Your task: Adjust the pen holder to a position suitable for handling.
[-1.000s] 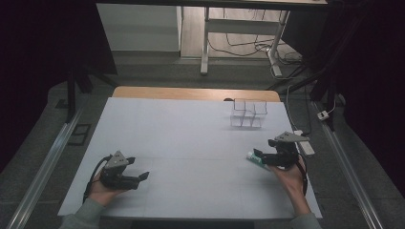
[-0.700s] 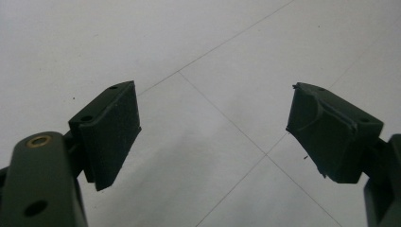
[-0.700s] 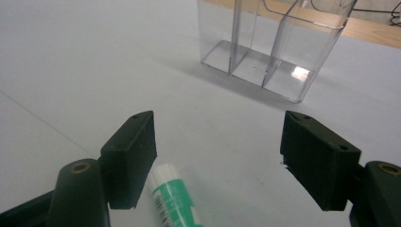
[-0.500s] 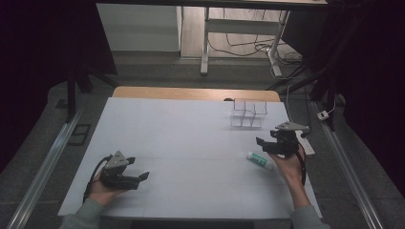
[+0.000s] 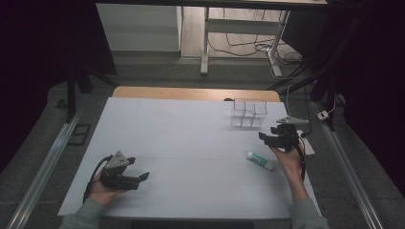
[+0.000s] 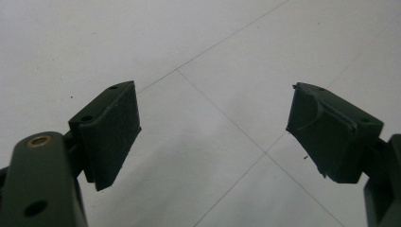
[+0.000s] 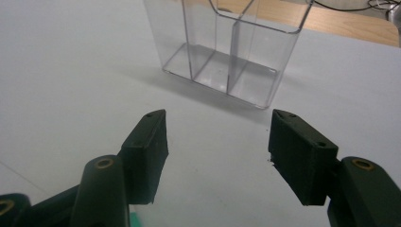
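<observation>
While I scanned from the left of the high view, the left hand-held gripper (image 5: 139, 177) sat low on the near-left part of the white bench (image 5: 181, 138), held in the person's left hand (image 5: 102, 191). Its jaws stood wide apart with nothing but bare bench surface between them in the left gripper view. Further right, the white-and-green tube (image 5: 261, 161) lay flat on the bench, just beside the right hand (image 5: 286, 157) and not held. The right hand-held gripper (image 5: 263, 138) hovered above it, pointing towards the clear divided organiser (image 5: 248, 114) near the far edge. Its jaws had just been closing yet remained parted, nothing between them; the right gripper view showed the organiser's compartments (image 7: 227, 47) straight ahead, upright.
</observation>
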